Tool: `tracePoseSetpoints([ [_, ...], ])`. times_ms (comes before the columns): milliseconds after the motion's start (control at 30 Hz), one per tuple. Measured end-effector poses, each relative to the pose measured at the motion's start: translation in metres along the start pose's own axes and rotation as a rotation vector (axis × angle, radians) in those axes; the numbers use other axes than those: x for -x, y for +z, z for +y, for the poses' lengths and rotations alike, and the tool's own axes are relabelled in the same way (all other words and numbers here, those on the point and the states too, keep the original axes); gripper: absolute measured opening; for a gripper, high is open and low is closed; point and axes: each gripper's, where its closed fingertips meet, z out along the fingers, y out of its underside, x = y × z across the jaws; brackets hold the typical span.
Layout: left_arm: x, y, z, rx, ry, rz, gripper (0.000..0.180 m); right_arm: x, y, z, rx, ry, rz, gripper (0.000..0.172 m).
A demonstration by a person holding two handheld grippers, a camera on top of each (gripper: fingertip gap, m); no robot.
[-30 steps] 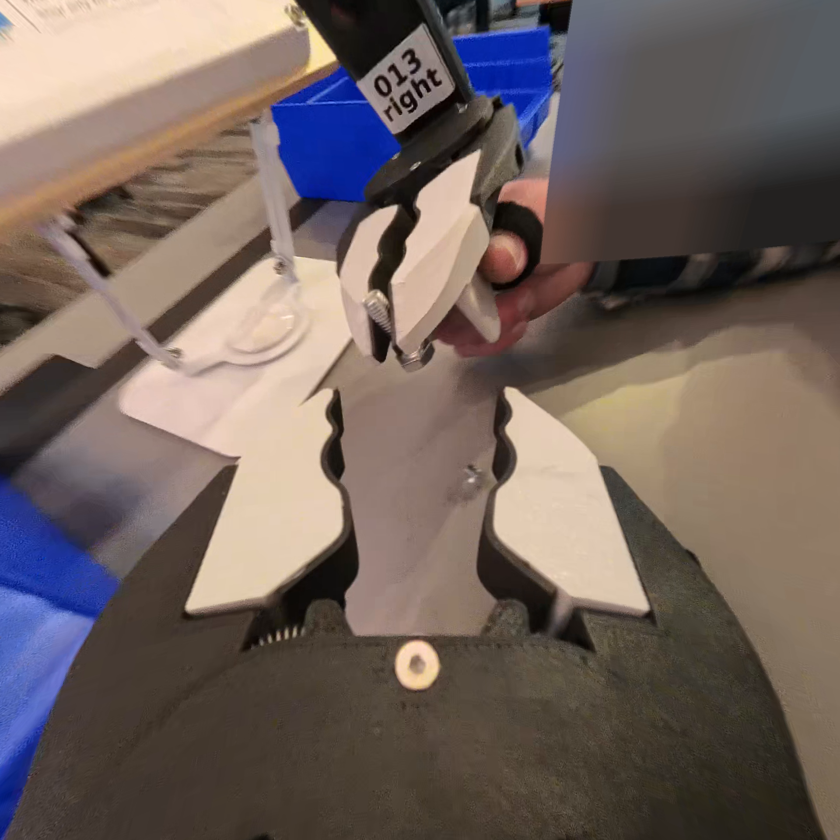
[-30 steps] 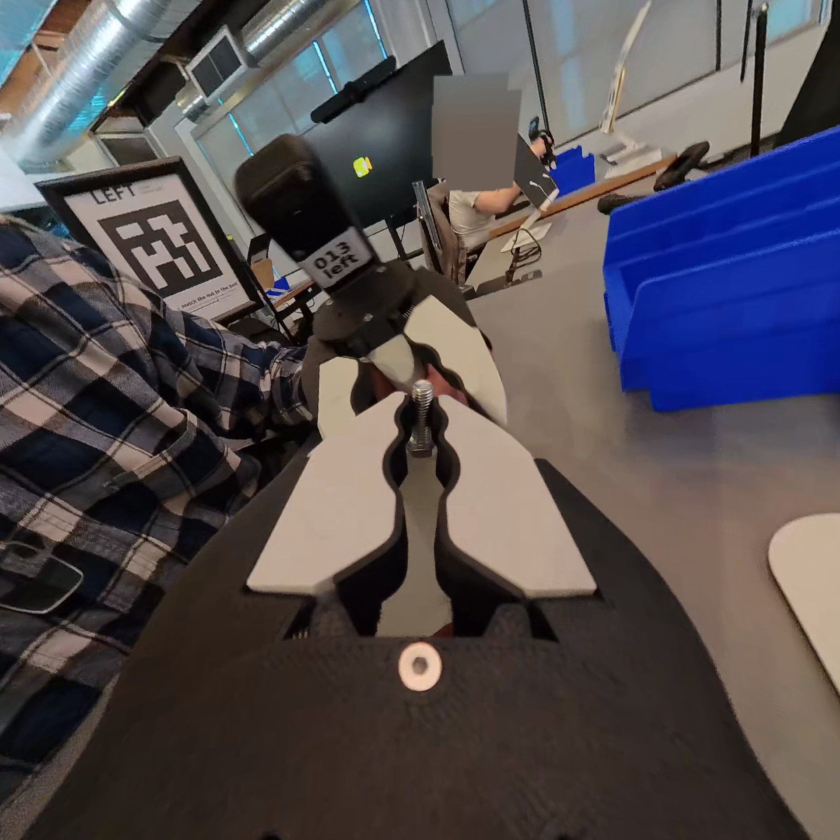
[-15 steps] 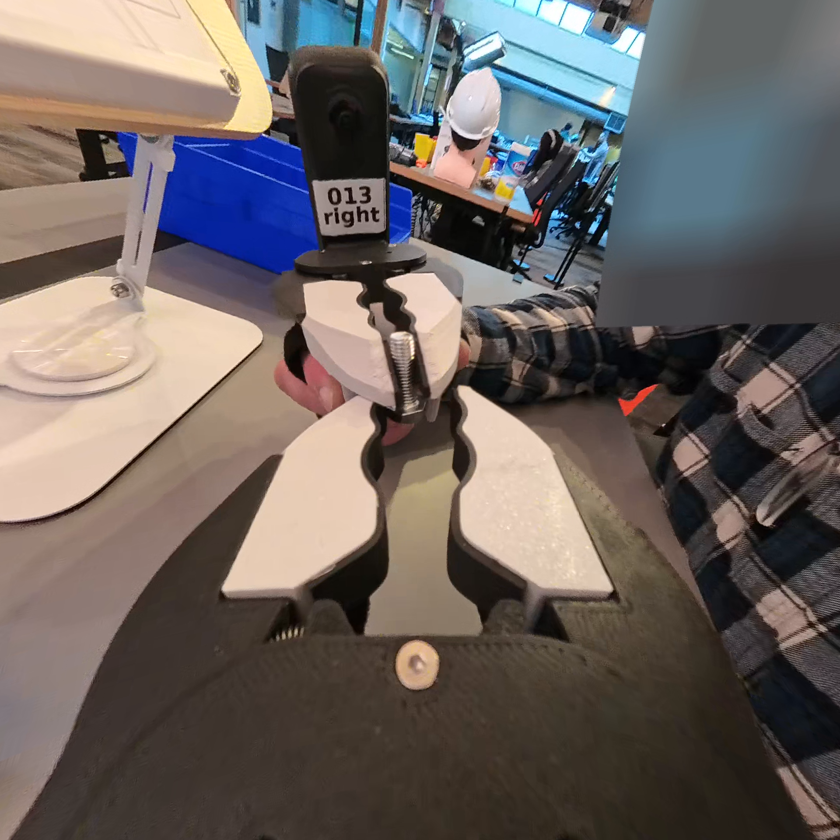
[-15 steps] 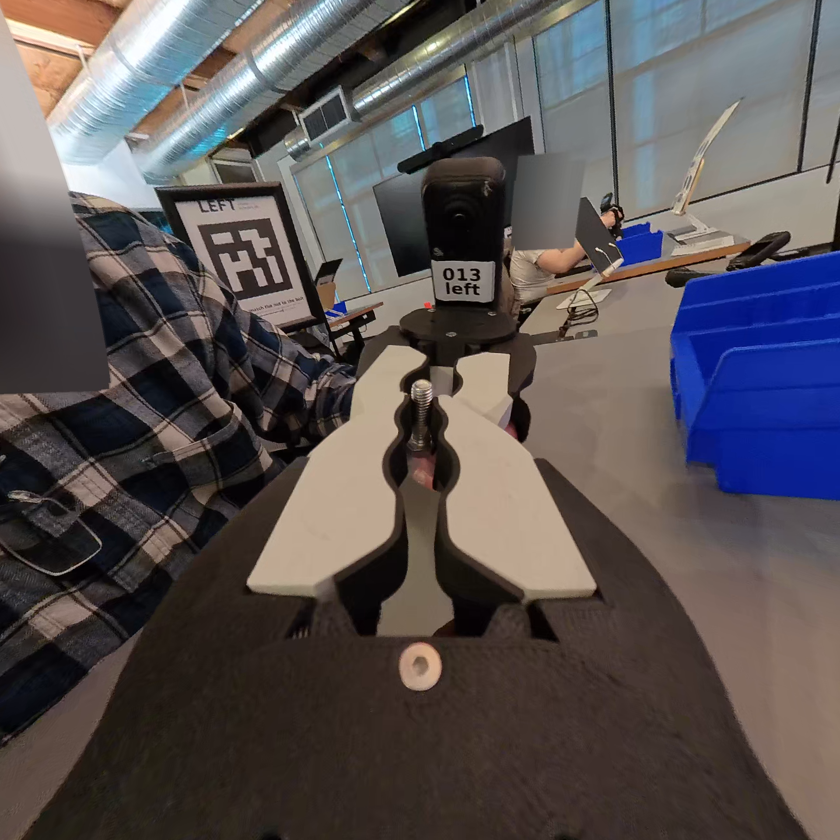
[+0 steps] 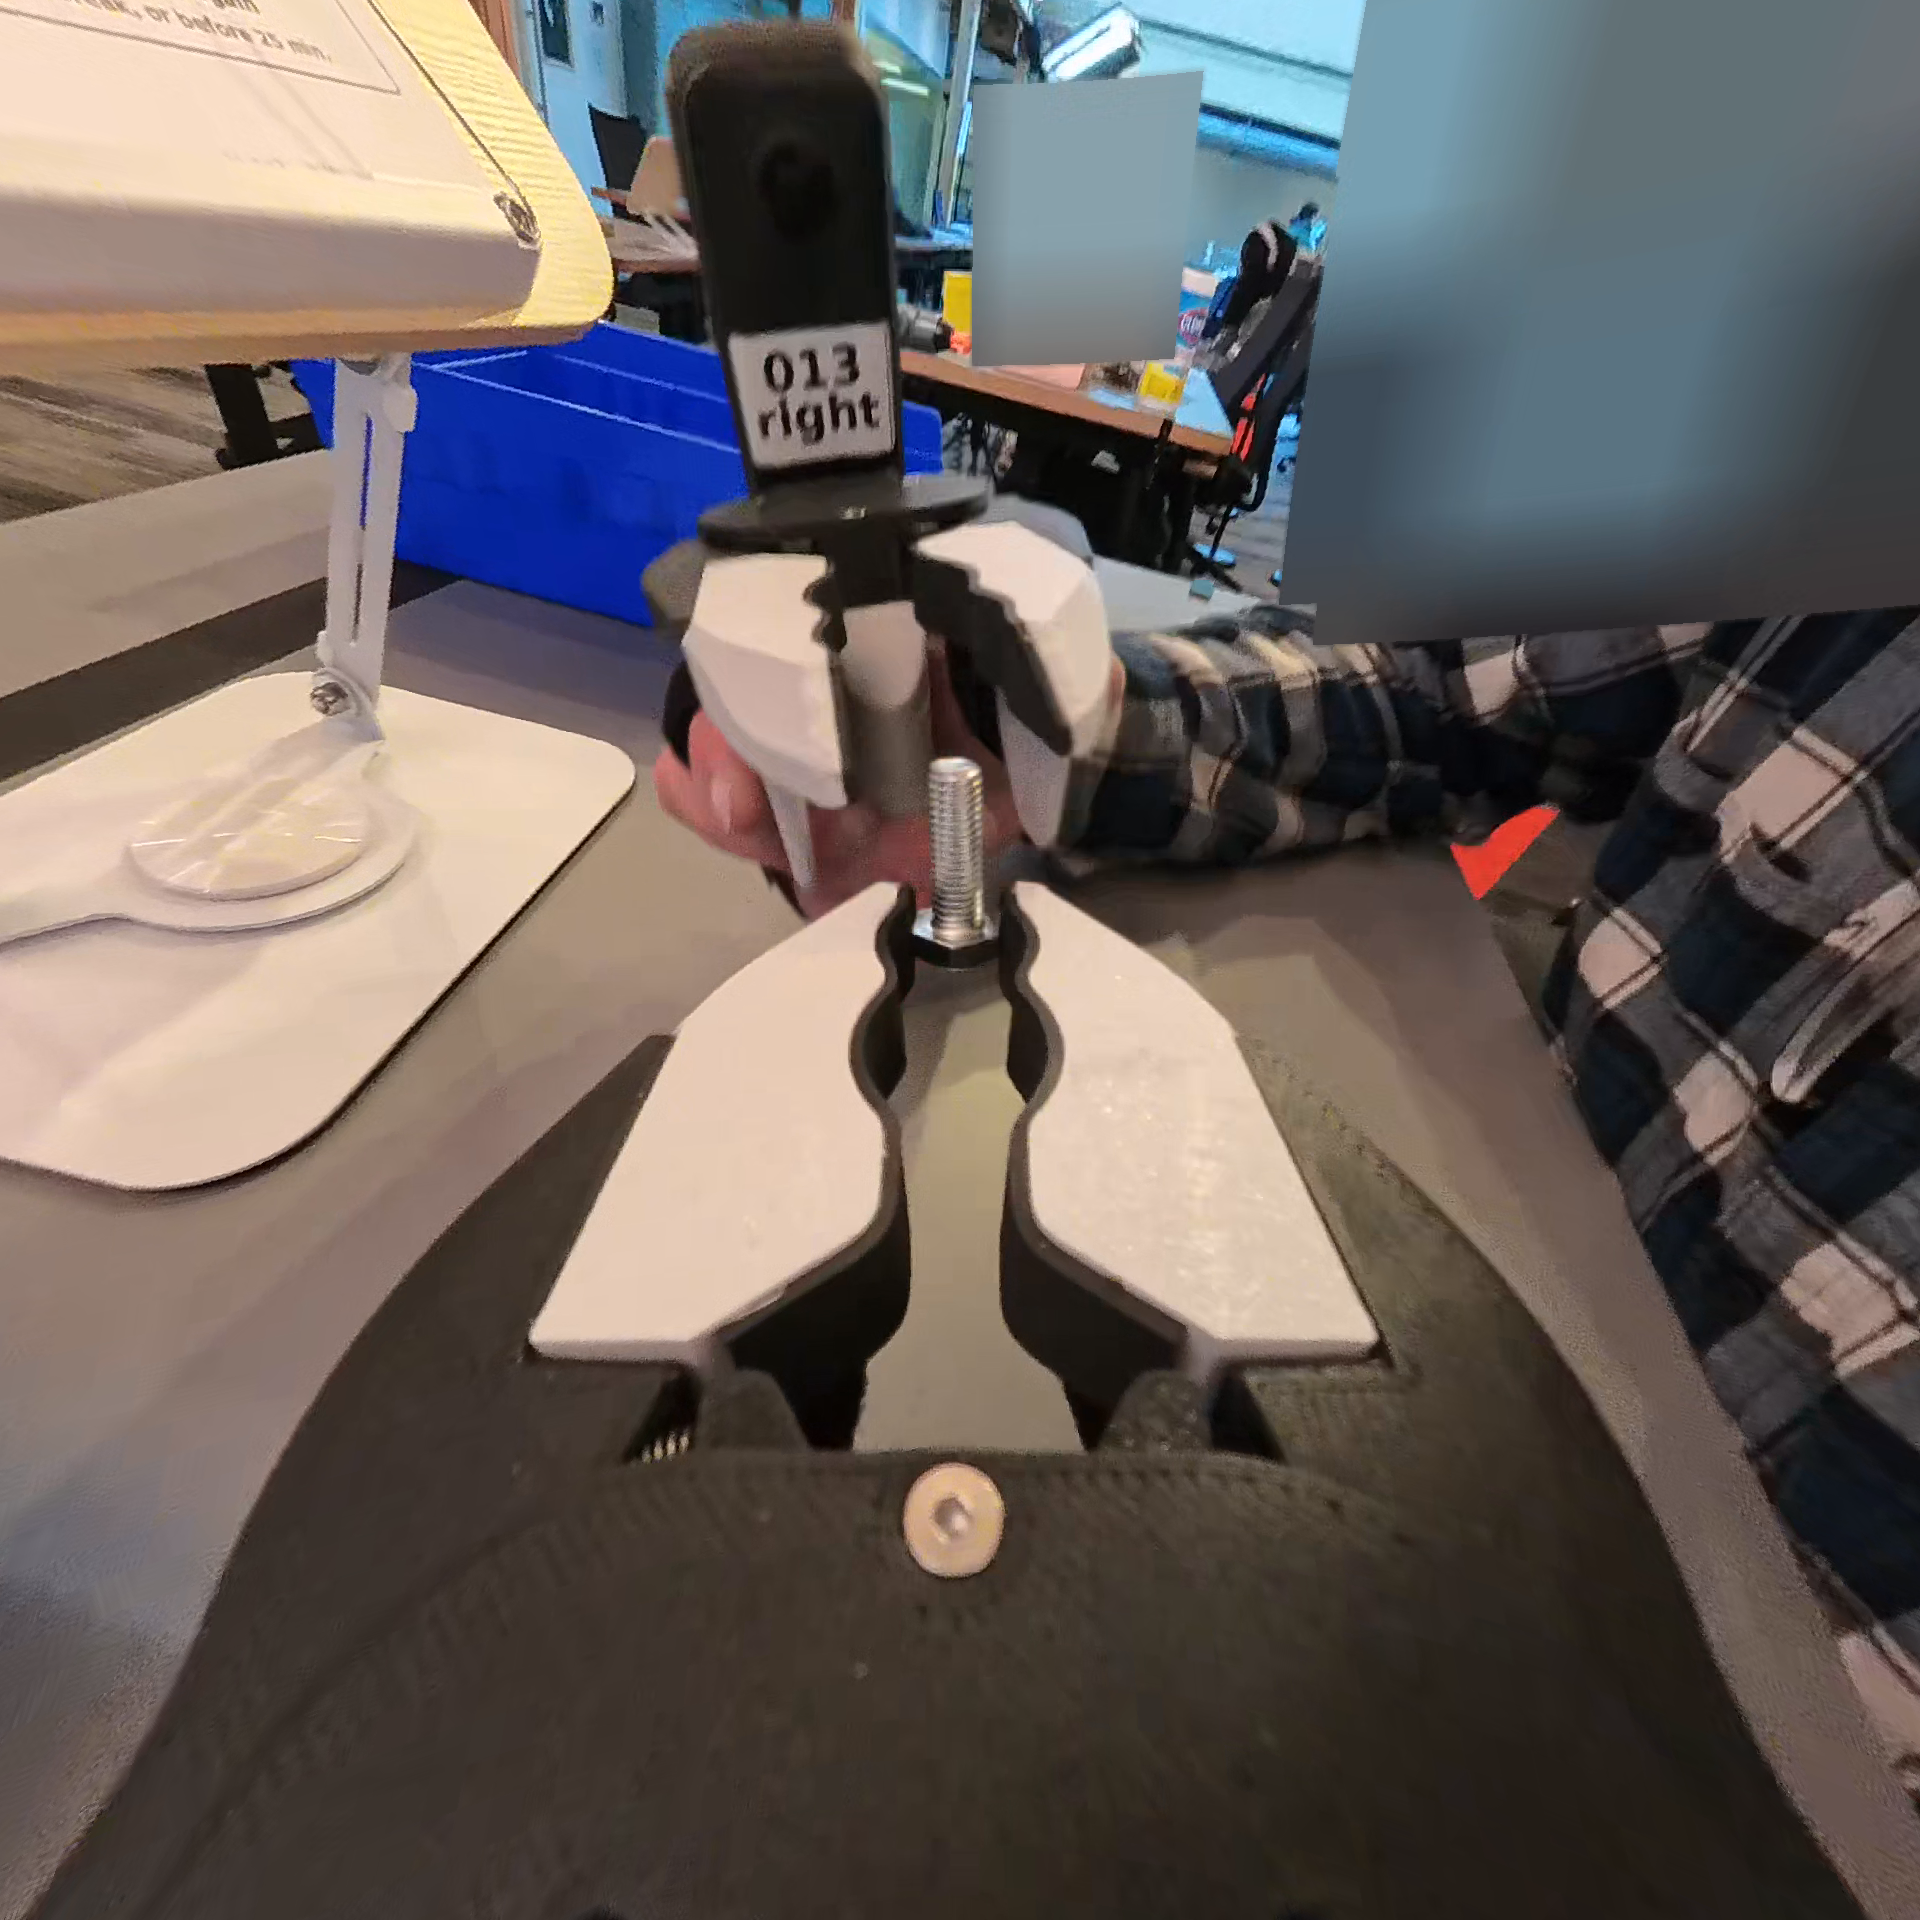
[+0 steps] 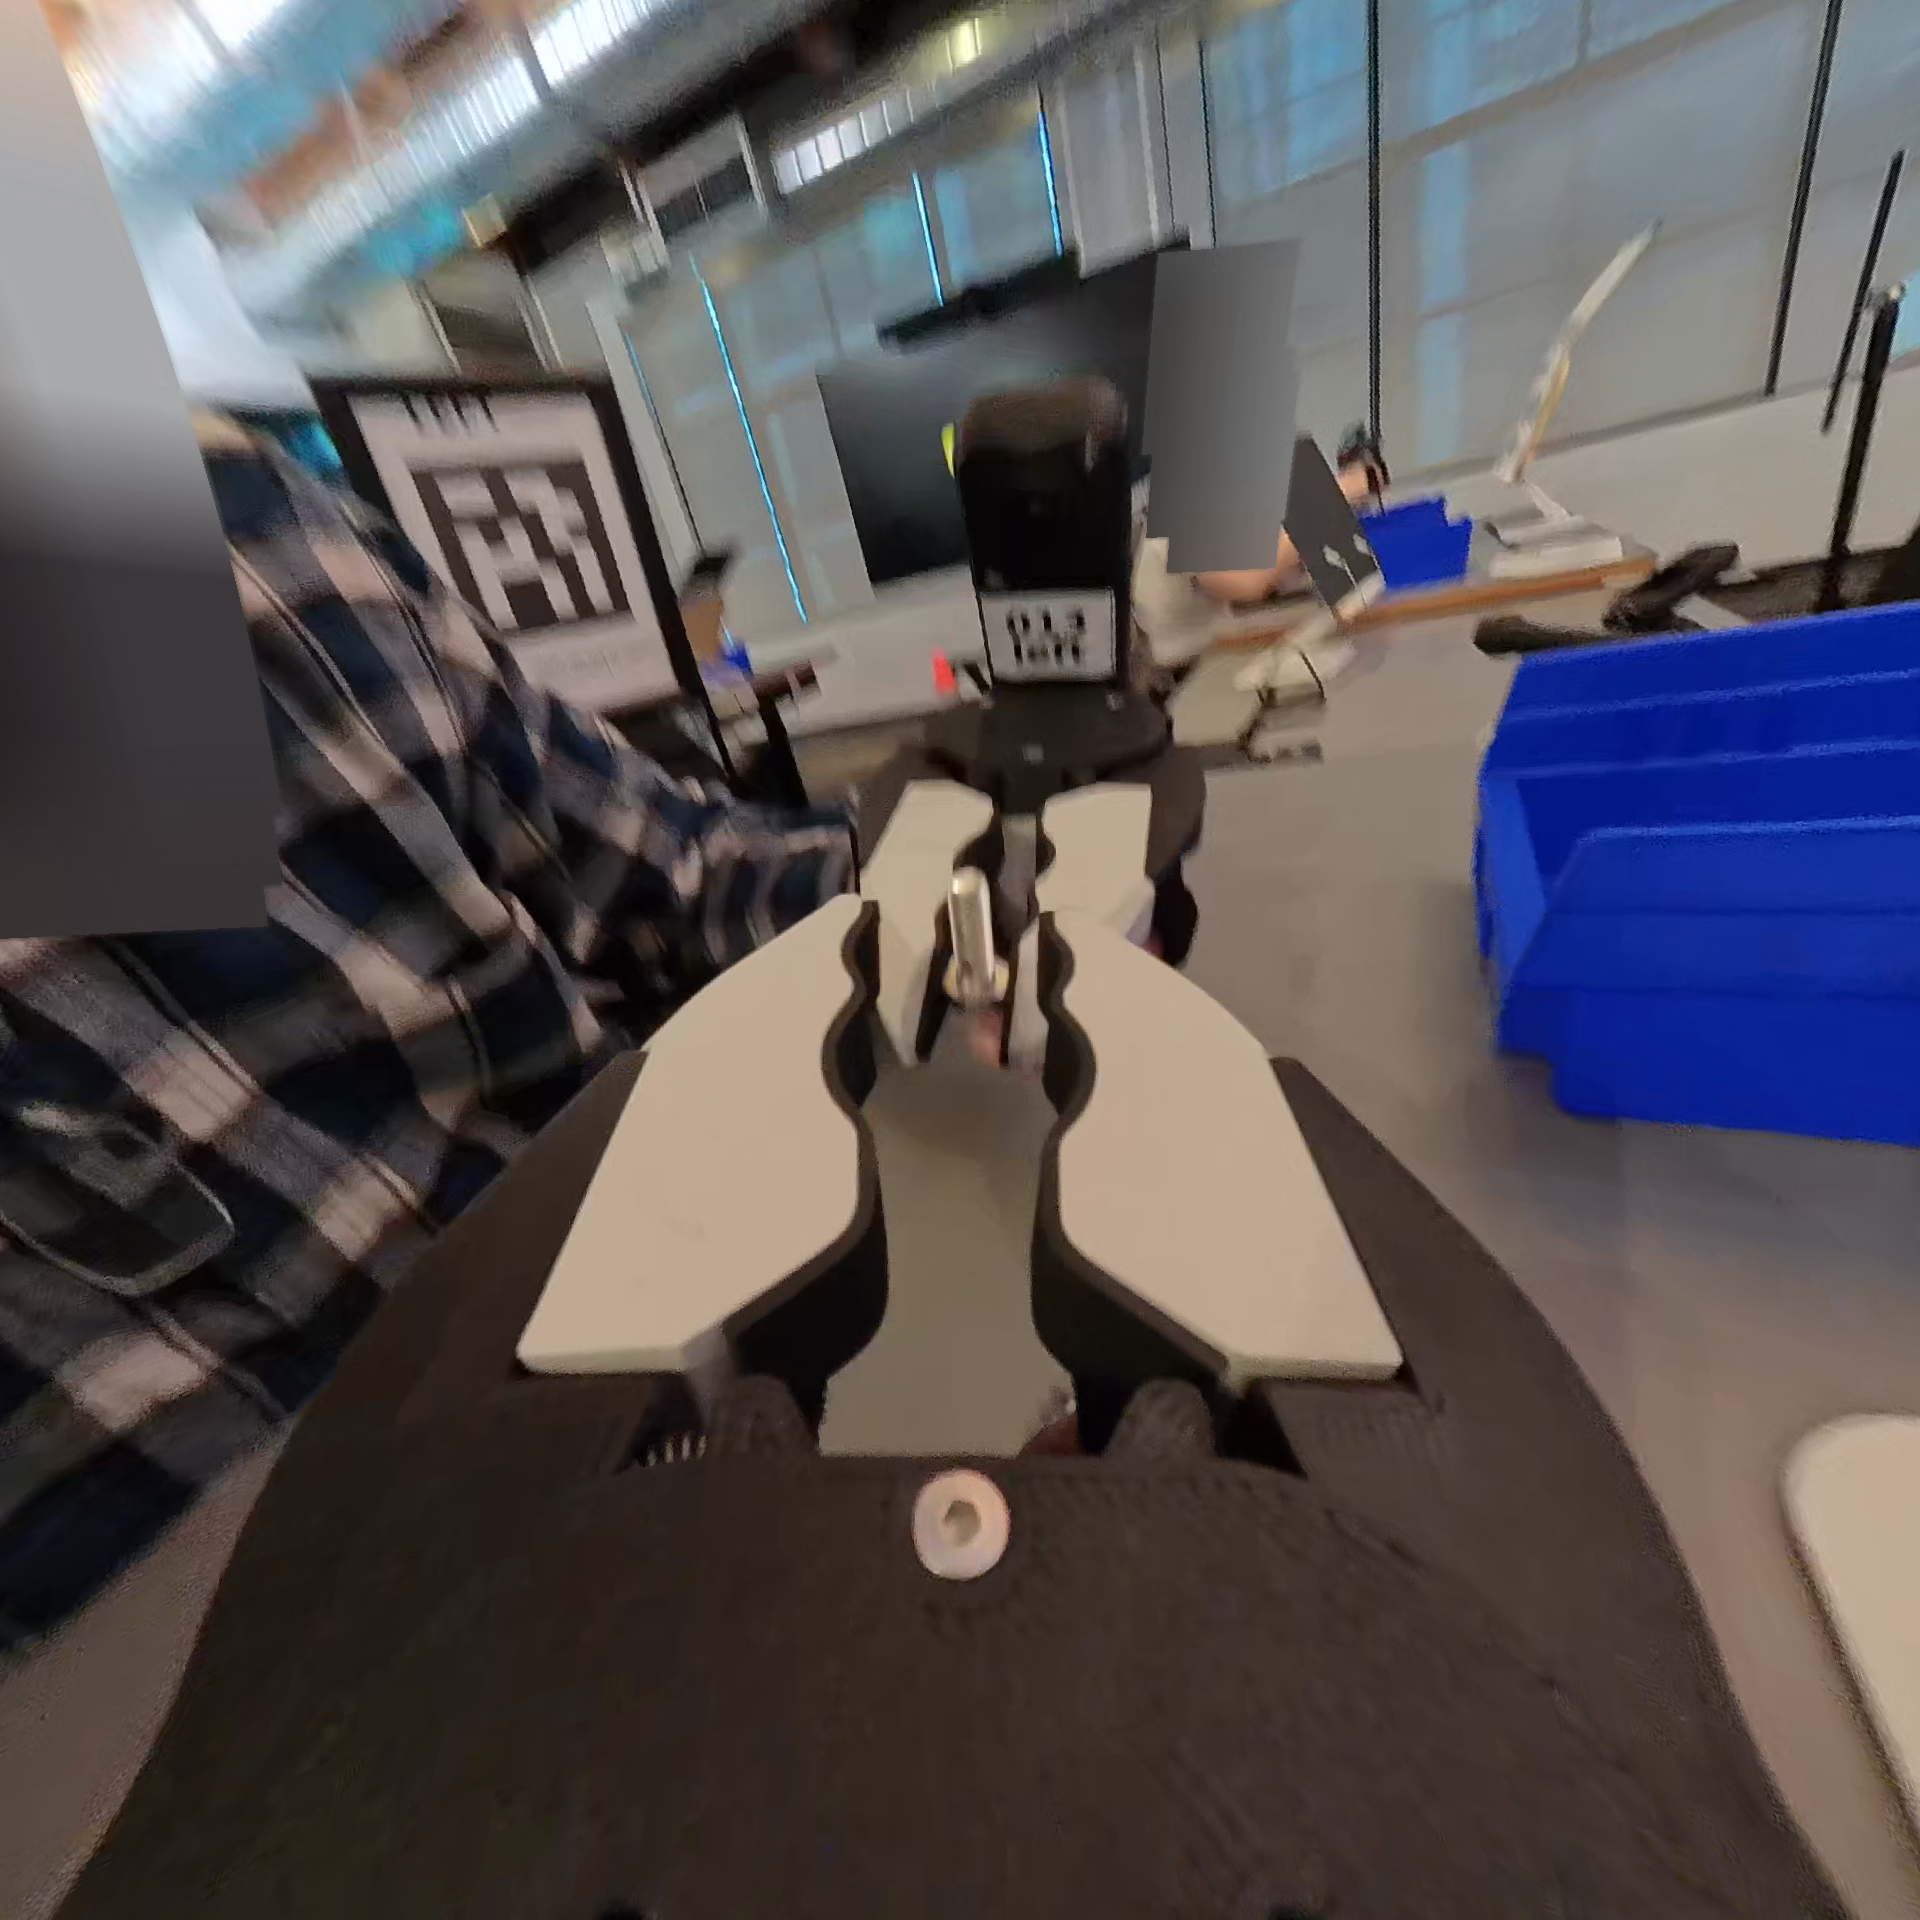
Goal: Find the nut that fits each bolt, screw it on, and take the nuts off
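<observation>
The left claw (image 5: 951, 925) is clenched on the hex end of a bolt (image 5: 956, 842), its two fingertips pressing on the flats. Whether that hex is the bolt's own head or a nut run down to it cannot be told. The threaded shank stands upright out of the tips, pointing away from the bench (image 5: 1299, 935) below. Holding it by the hex looks deliberate: the flats give the pads something square to bite on and stop the bolt turning, while the whole thread stays bare and free above for a nut to be run along it.

The right claw (image 5: 914, 748) sits just beyond the left one, facing it, with its fingers spread apart and nothing between them; the top of the shank reaches up into the space between them without touching either. In its own blurred view the right claw (image 6: 961, 977) shows the same gap, with the bolt (image 6: 966, 935) standing just ahead of its tips in the left claw's grip. Released like this, it appears to have given up the bolt to its partner and is free to fetch or turn a nut.
</observation>
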Motion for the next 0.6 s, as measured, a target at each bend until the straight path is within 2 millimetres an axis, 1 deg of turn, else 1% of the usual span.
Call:
tracePoseSetpoints([
  [33,0.002,-0.004,0.002,0.019,0.018,-0.008,0.015,-0.002,-0.003,0.007,0.077,-0.036,0.022,0.027],
  [67,0.004,-0.009,0.005,0.038,0.037,-0.018,0.015,-0.004,-0.006,0.018,0.184,-0.073,0.039,0.026],
  [133,0.009,-0.018,0.005,0.045,0.047,-0.042,0.015,-0.013,-0.014,0.048,0.425,-0.143,0.090,0.023],
  [167,0.014,-0.023,0.007,0.057,0.066,-0.077,0.015,-0.019,-0.018,0.061,0.523,-0.172,0.126,0.023],
  [200,0.019,-0.026,0.009,0.070,0.089,-0.114,0.015,-0.021,-0.022,0.071,0.581,-0.174,0.145,0.025],
  [267,0.026,-0.032,0.014,0.102,0.120,-0.168,0.015,-0.025,-0.024,0.081,0.602,-0.122,0.209,0.028],
  [333,0.028,-0.036,0.018,0.102,0.109,-0.180,0.015,-0.034,-0.032,0.094,0.649,-0.053,0.343,0.037],
  [400,0.035,-0.040,0.024,0.119,0.106,-0.206,0.015,-0.036,-0.039,0.107,0.692,0.007,0.483,0.032],
  [467,0.039,-0.042,0.027,0.130,0.093,-0.216,0.015,-0.029,-0.035,0.115,0.680,0.055,0.542,0.035],
  [600,0.041,-0.041,0.030,0.135,0.077,-0.217,0.015,-0.034,-0.036,0.131,0.759,0.040,0.684,0.034],
])
